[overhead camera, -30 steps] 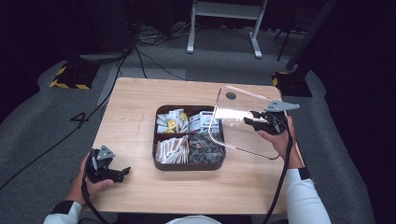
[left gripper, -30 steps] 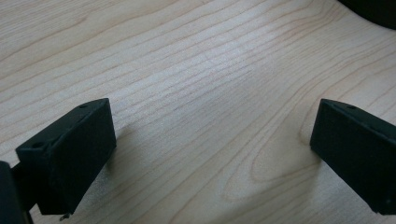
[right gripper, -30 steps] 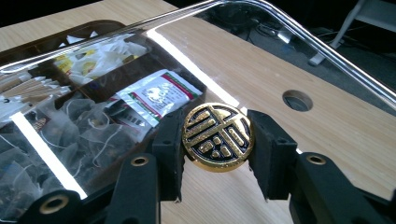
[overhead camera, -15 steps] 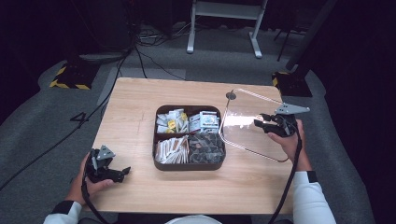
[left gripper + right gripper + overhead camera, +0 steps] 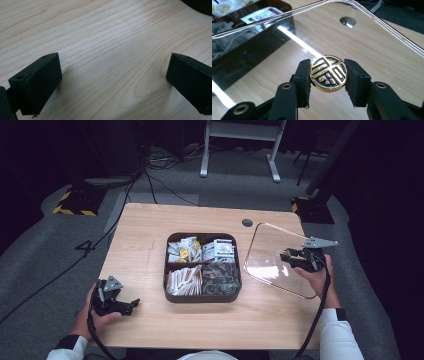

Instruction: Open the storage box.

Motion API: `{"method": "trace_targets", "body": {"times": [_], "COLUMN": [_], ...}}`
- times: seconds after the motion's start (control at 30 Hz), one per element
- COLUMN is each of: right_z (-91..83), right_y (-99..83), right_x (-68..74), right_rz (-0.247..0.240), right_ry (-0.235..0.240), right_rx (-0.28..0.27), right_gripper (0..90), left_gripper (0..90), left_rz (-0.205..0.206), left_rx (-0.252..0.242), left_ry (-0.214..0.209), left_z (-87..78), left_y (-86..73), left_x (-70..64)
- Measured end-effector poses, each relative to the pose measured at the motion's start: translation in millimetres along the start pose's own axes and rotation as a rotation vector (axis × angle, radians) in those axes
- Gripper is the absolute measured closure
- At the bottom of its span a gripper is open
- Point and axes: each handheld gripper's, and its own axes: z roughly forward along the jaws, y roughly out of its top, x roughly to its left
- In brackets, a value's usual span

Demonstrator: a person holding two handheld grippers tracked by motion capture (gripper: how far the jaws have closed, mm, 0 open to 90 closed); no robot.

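The right gripper is closed on the round gold-and-black knob at the middle of a clear lid, one jaw pressed to each side of the knob. In the high view the lid sits to the right of the brown box, over the right part of the table; its left edge lies just beside the box's right wall, and it looks tilted, the far edge higher than the near one (whether its low edge touches the wood is hard to tell). The box is open, with four compartments: packets in the back two, pale sticks front left, dark pieces front right, all too small to read. Through the lid the right gripper view shows the box's dark wall and a grommet hole in the tabletop, both smeared by glare. The left gripper rests near the table's front left corner, well apart from the box; its jaws stand wide apart over bare wood, holding nothing. A dark edge at the top right corner of the left gripper view is cut off and cannot be identified.
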Motion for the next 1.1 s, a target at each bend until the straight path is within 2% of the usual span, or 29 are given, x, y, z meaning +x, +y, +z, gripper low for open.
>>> {"method": "trace_targets", "body": {"times": [0.33, 0.77, 0.93, 1.1], "right_z": [7.9, 30.1, 36.7, 43.0], "right_y": [-17.5, -30.3, -34.4, -39.6], "right_x": [-10.7, -10.6, -11.7, -13.1], "right_rz": [0.014, -0.001, 0.008, 0.012], "right_ry": [0.000, 0.029, 0.041, 0.033], "right_rx": [0.035, 0.093, 0.107, 0.126], "right_gripper": [58.8, 58.8, 58.8, 58.7], "left_gripper": [0.4, 0.4, 0.4, 0.4], "left_rz": [0.000, 0.000, 0.000, 0.001], "left_rx": [0.000, 0.000, 0.000, 0.000], "left_ry": [0.000, 0.000, -0.001, 0.000], "left_z": [0.0, 0.0, 0.0, 0.0], "left_y": [0.0, 0.0, 0.0, 0.0], "left_x": [0.0, 0.0, 0.0, 0.1]}}
